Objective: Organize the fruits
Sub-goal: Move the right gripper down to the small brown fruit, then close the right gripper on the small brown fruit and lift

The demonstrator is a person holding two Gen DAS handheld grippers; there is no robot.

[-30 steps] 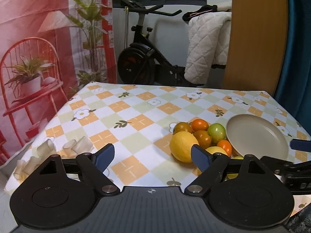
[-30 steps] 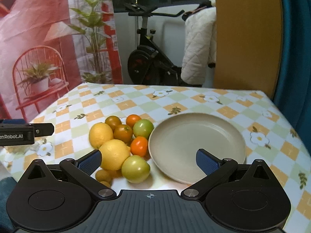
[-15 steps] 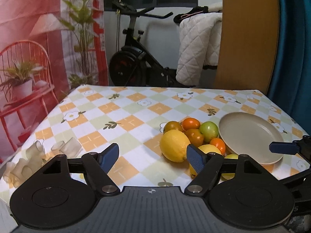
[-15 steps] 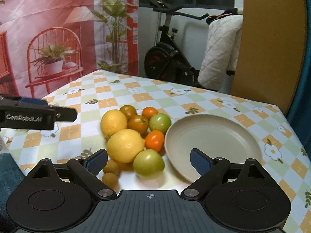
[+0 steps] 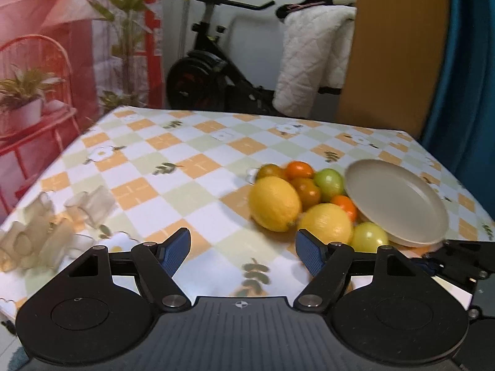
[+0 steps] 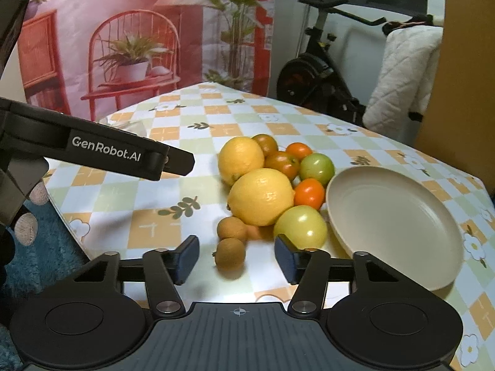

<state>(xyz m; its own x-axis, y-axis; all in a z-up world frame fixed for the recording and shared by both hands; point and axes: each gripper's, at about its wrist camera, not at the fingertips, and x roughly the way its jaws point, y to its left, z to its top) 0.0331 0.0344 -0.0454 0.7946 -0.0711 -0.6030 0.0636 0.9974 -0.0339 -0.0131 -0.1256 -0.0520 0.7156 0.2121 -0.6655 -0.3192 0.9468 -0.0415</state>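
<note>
On the checked worktop (image 6: 198, 191), the right gripper (image 6: 236, 258) has been narrowing its empty fingers around the near longan (image 6: 230, 256); crowded, it may roll. The left gripper (image 5: 243, 252) is half-open, empty.

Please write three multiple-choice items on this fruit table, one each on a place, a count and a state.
1. Where is the pile of fruit relative to the plate in the right wrist view?
A. on the plate
B. left of the plate
C. right of the plate

2. How many lemons are there?
A. one
B. two
C. four

3. What is the state of the plate?
A. empty
B. holding one lemon
C. upside down

Answers:
1 B, the fruit sits on the tablecloth at the plate's left side.
2 B, a near lemon and a far lemon show.
3 A, its beige inside is bare and faces up.
</note>
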